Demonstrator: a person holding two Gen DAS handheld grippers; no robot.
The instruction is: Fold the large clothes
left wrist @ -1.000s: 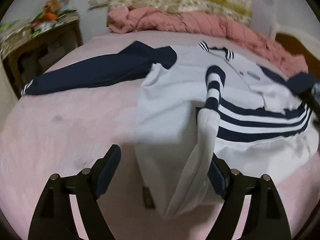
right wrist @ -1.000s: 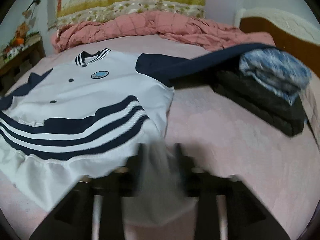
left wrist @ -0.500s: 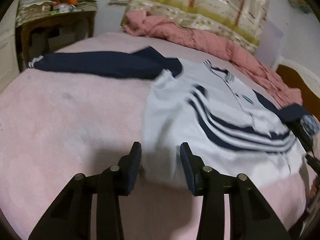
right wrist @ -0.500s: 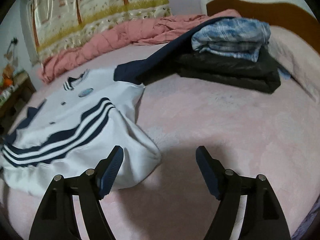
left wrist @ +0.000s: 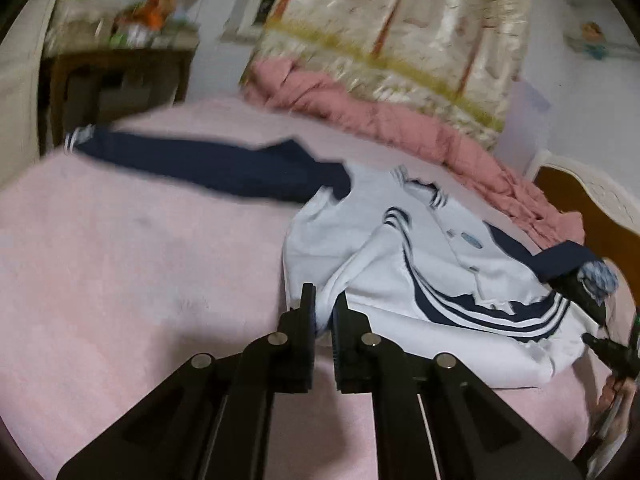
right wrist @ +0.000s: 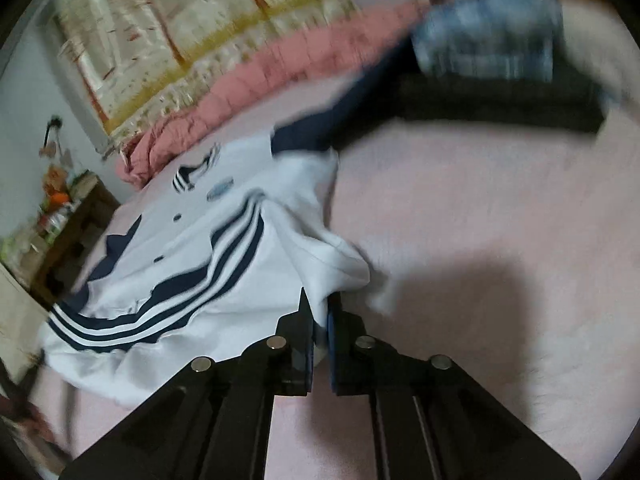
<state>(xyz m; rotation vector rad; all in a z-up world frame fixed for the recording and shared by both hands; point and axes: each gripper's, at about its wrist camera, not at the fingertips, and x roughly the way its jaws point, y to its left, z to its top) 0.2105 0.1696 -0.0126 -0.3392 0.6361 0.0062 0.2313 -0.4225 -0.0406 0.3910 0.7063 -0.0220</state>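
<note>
A large white jacket (left wrist: 420, 272) with navy stripes and navy sleeves lies face up on the pink bed (left wrist: 120, 280). Its left sleeve (left wrist: 208, 164) stretches out flat to the left. My left gripper (left wrist: 324, 308) is shut on the white hem at the jacket's left bottom corner. In the right wrist view the jacket (right wrist: 208, 248) spreads to the left, and my right gripper (right wrist: 320, 316) is shut on the hem at its right bottom corner. The right navy sleeve (right wrist: 340, 112) runs toward a stack of clothes.
A stack of folded clothes (right wrist: 496, 72), plaid on top of dark, sits on the bed at the right. A rumpled pink quilt (left wrist: 400, 128) lies along the headboard wall. A wooden side table (left wrist: 116, 76) with clutter stands past the bed's left edge.
Both grippers had let go of the hem and stood open half a second ago. Both have now shut on the jacket's bottom hem, one at each corner.
</note>
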